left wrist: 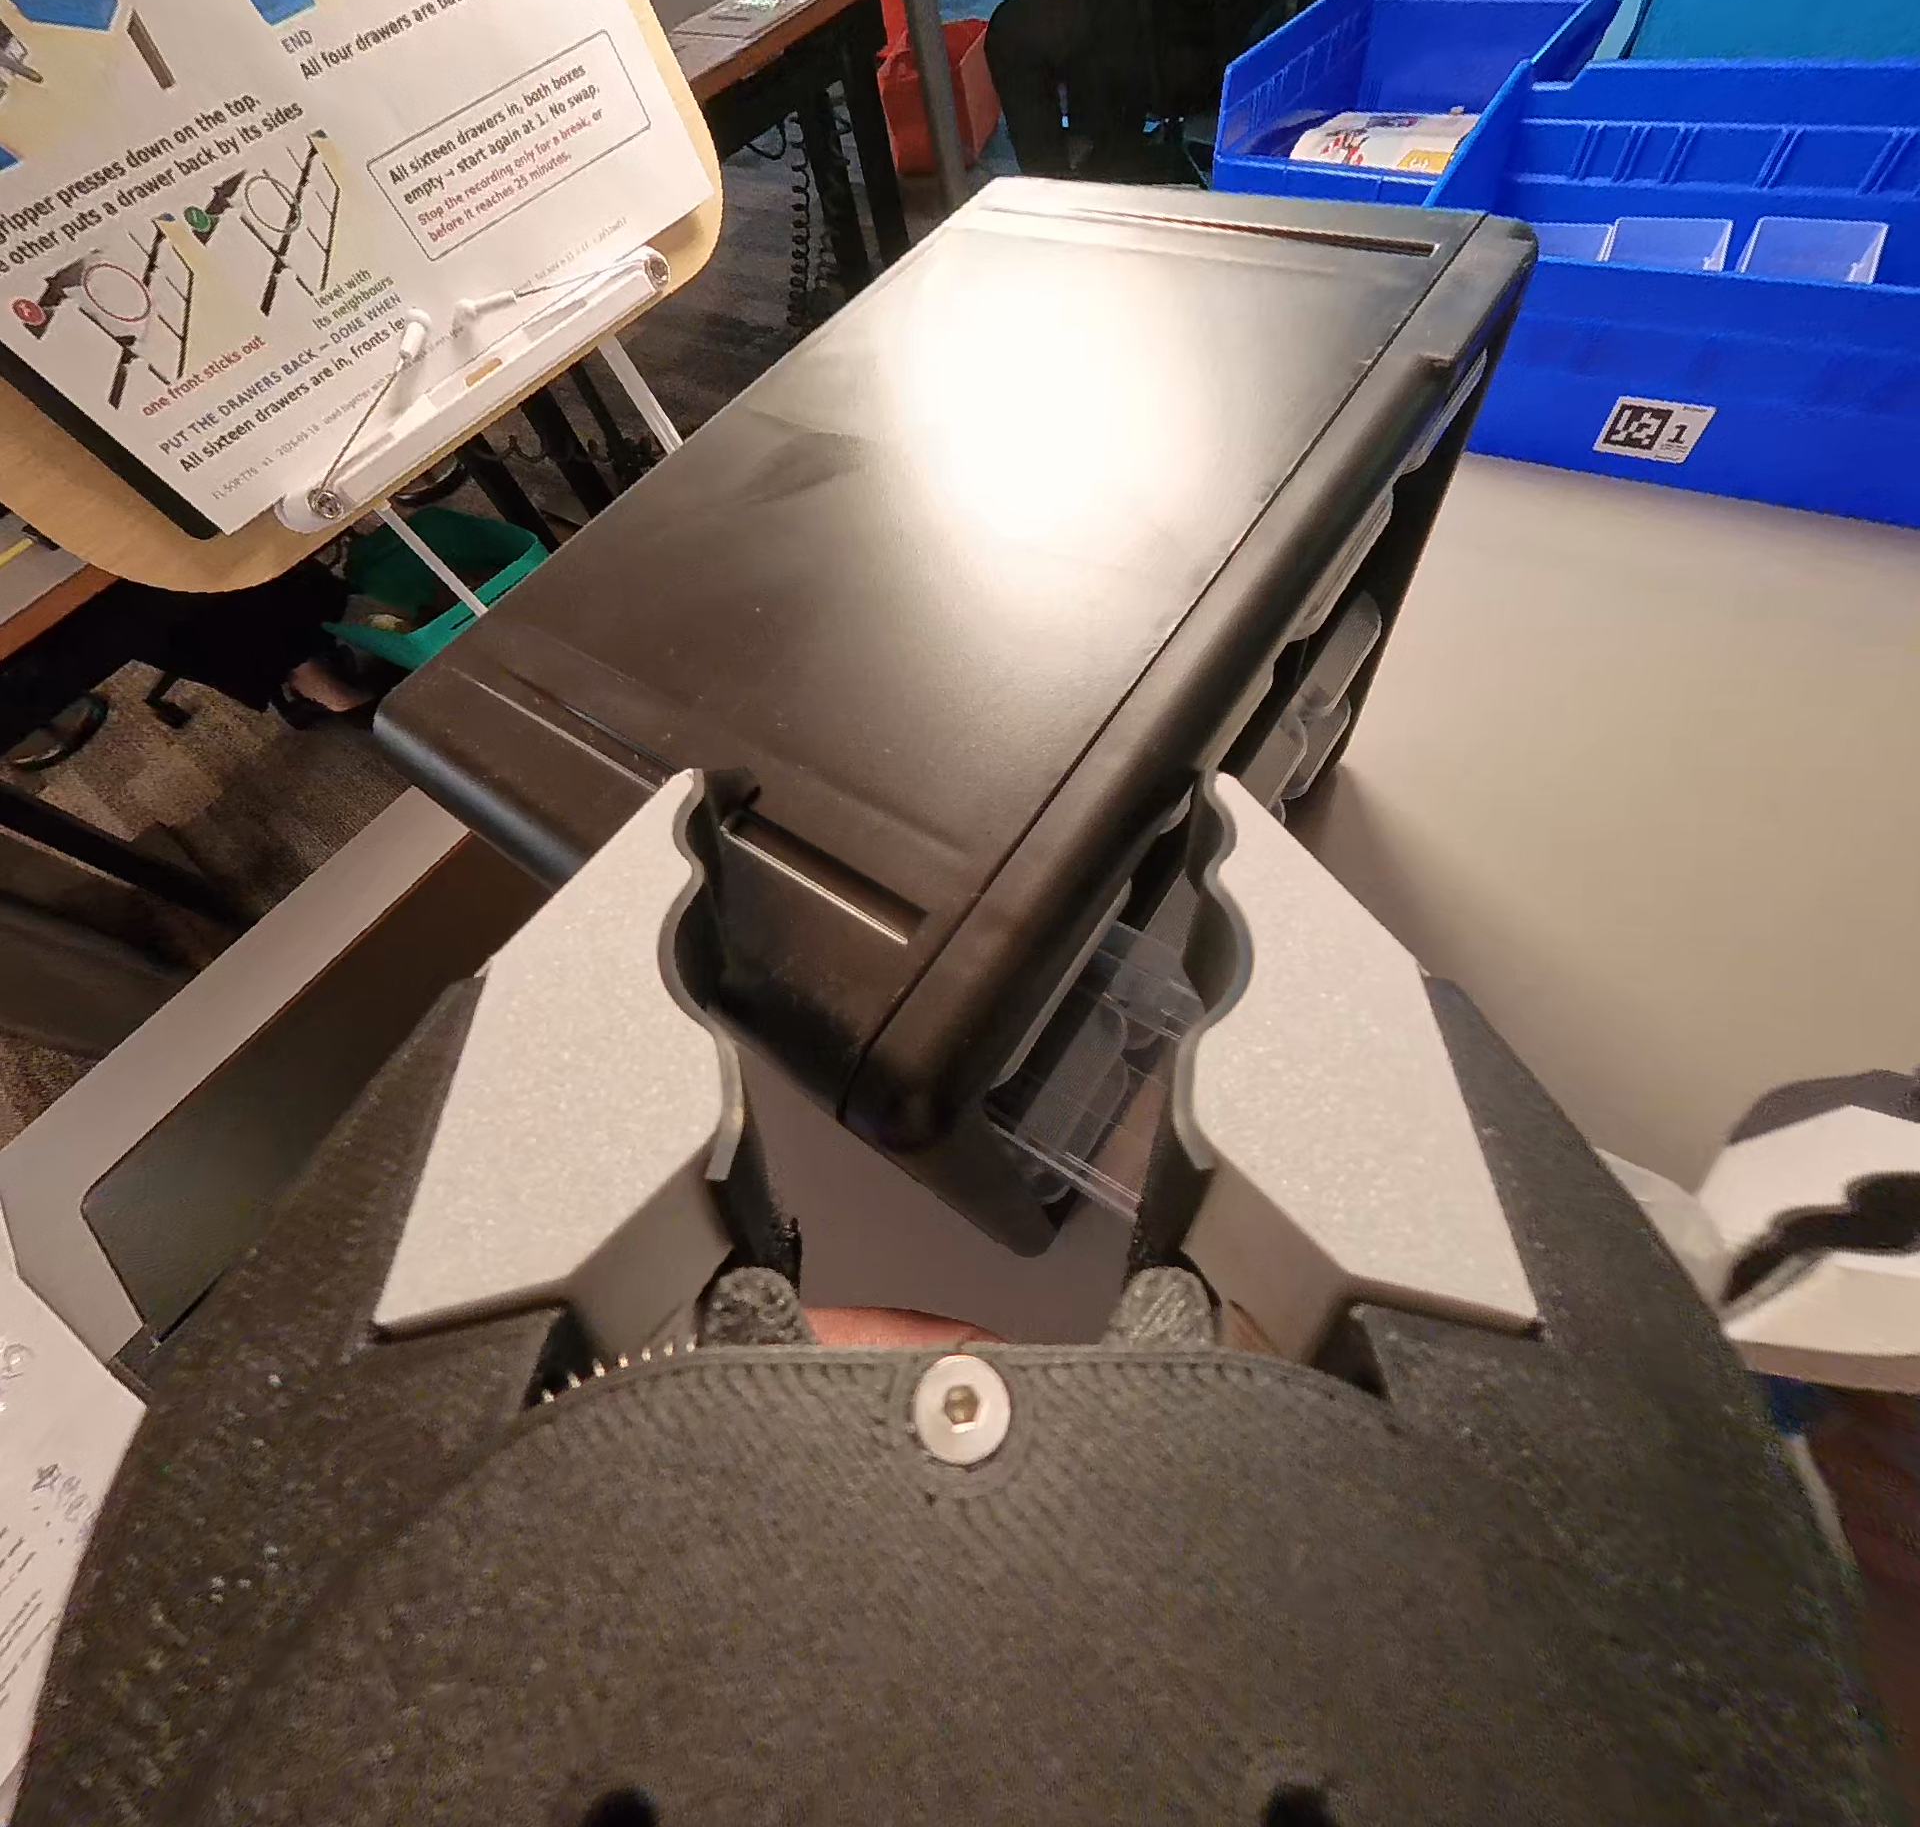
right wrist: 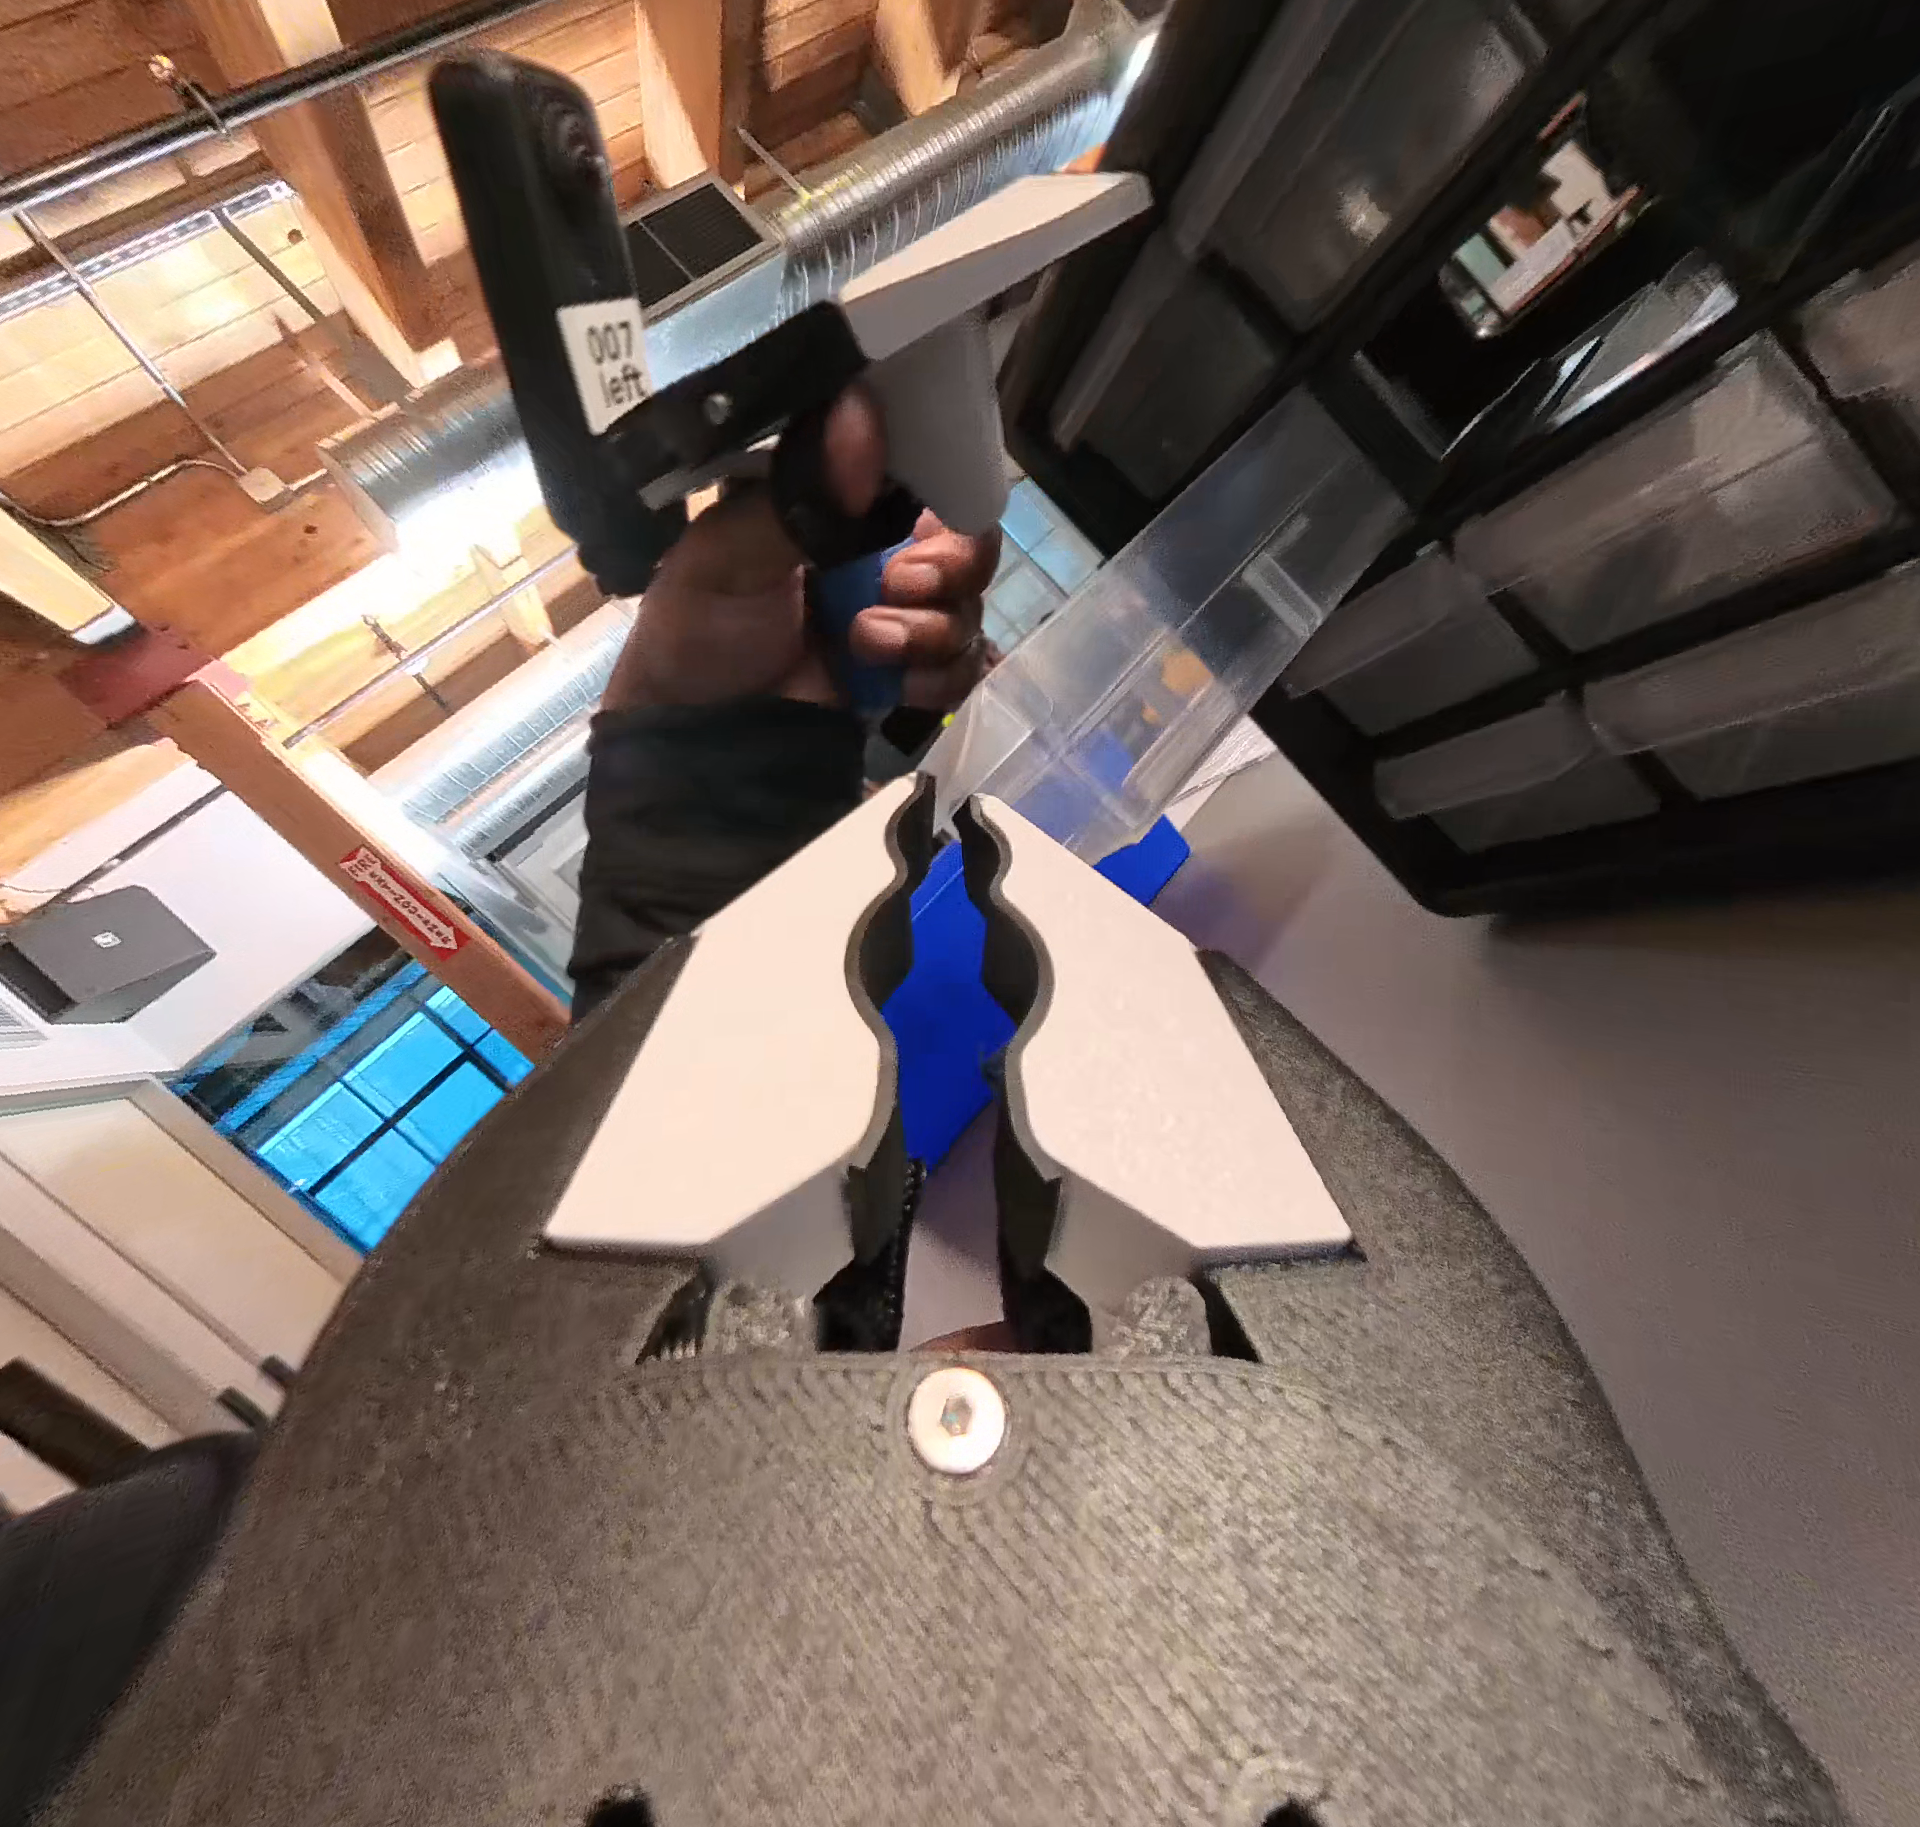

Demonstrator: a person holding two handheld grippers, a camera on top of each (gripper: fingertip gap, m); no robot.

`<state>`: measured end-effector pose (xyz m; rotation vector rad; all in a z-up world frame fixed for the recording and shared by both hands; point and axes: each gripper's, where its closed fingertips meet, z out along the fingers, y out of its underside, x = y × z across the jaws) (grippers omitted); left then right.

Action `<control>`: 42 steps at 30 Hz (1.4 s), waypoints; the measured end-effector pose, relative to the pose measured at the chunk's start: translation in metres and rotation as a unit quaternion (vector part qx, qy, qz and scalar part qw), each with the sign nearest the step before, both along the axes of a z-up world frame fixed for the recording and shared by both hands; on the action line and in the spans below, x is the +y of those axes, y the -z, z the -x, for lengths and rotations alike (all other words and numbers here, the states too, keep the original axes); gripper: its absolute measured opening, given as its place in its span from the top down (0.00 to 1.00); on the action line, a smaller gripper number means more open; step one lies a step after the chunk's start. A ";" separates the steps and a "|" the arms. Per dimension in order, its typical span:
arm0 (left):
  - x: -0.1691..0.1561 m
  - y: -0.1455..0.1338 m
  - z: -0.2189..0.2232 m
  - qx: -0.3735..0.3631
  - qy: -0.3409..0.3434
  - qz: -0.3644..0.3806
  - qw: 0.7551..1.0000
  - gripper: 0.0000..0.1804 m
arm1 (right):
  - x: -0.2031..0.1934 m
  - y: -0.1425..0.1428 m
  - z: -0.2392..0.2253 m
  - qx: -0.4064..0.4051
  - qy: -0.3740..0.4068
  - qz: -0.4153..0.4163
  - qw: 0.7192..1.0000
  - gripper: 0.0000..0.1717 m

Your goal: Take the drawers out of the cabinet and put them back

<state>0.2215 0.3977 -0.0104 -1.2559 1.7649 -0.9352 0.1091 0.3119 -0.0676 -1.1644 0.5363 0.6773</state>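
Your left tongs (left wrist: 951,894) stood wide apart over the cabinet (left wrist: 997,551) while your right tongs (right wrist: 943,821) clamped a clear drawer (right wrist: 1174,624).

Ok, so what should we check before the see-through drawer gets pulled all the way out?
1. Right gripper pinching the clear plastic drawer's front lip: ok.
2. Drawer partly out of the black plastic drawer cabinet: ok.
3. Left gripper open, resting on the cabinet's top: ok.
4. Cabinet pressed down firmly: cannot tell.
5. Grey table has room nearby: ok.
6. Drawer empty: cannot tell.
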 end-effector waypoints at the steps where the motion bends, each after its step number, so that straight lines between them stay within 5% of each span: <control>1: 0.000 0.000 0.000 0.000 0.000 0.000 1.000 0.50 | -0.005 0.000 0.003 -0.003 0.002 -0.002 1.000 0.96; 10: 0.000 0.000 0.000 -0.001 0.000 0.001 1.000 0.50 | -0.038 -0.008 0.017 0.034 -0.007 -0.013 0.999 0.98; 17: 0.000 0.000 0.000 -0.001 0.001 0.001 1.000 0.50 | -0.077 0.049 0.023 0.120 -0.018 0.109 0.987 0.97; 20: 0.000 0.000 0.000 -0.001 0.001 0.001 1.000 0.50 | -0.097 0.073 0.038 0.120 -0.064 0.181 0.974 0.79; 23: 0.000 0.000 0.000 -0.001 0.001 0.001 1.000 0.50 | -0.123 0.090 0.047 0.071 -0.081 0.245 0.963 0.76; 27: 0.000 0.000 0.000 0.000 0.000 0.000 1.000 0.50 | -0.137 0.080 0.043 -0.129 -0.082 0.272 0.950 0.76; 30: 0.000 0.000 0.000 0.001 -0.003 -0.003 1.000 0.49 | -0.131 0.070 0.029 -0.342 -0.064 0.285 0.893 0.76; 34: 0.000 0.000 -0.001 0.002 -0.005 -0.006 1.000 0.49 | -0.125 0.074 0.016 -0.574 -0.061 0.302 0.759 0.75; 38: 0.000 0.000 -0.001 0.002 -0.002 -0.005 1.000 0.49 | -0.119 0.085 0.022 -0.659 -0.105 0.300 0.682 0.72; 42: 0.000 0.000 -0.001 0.001 -0.002 -0.004 1.000 0.49 | -0.107 0.100 0.027 -0.689 -0.138 0.303 0.644 0.71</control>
